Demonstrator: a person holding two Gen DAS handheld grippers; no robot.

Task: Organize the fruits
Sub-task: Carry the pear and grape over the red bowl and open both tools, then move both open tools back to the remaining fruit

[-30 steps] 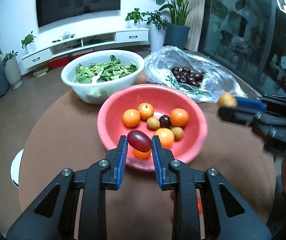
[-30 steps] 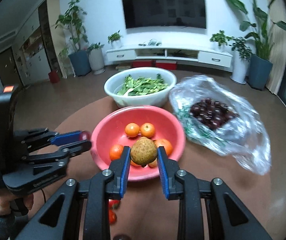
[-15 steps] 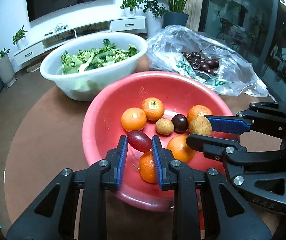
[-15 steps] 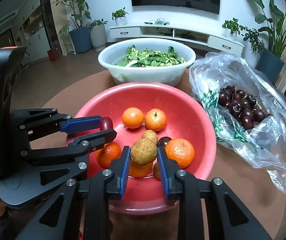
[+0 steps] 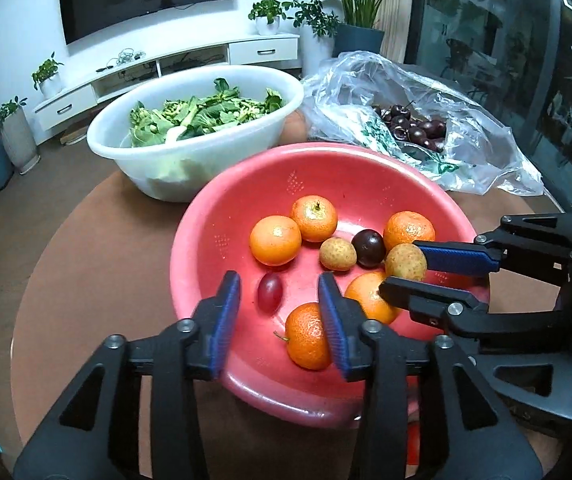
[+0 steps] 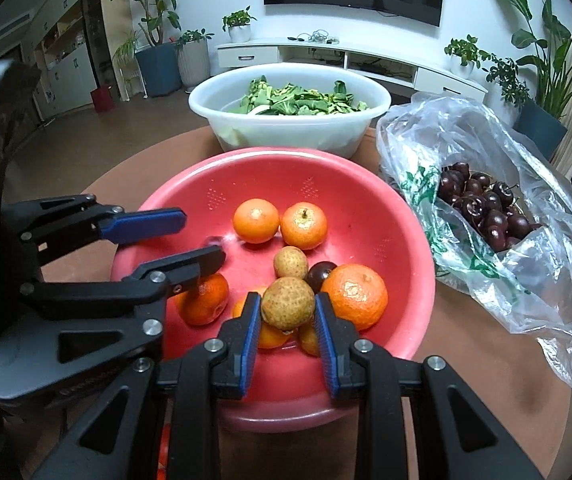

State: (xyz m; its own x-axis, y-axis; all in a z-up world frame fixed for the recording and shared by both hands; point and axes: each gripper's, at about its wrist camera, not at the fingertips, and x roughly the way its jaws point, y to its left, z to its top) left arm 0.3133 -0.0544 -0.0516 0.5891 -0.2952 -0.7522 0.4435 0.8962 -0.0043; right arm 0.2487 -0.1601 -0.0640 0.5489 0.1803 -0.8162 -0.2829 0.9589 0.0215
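A red bowl (image 5: 325,176) (image 6: 286,176) holds several oranges, a longan (image 5: 337,254) and a dark round fruit (image 5: 369,242). My left gripper (image 5: 278,280) (image 6: 202,236) hangs over the bowl's near left side and its jaws are opening. A red grape (image 5: 270,292) lies free on the bowl floor below the gap, touching neither pad. My right gripper (image 6: 286,300) (image 5: 403,264) is shut on a brown longan (image 6: 287,303) (image 5: 405,262), held just above the fruit in the bowl.
Behind the bowl stands a white basin of green leaves (image 5: 190,152) (image 6: 286,128). At the back right lies a clear plastic bag of dark cherries (image 5: 413,128) (image 6: 485,208). All rest on a round brown table (image 5: 98,248).
Both grippers came down over the red bowl. The left jaws parted and the grape dropped to the bowl floor. The right gripper still grips its longan.
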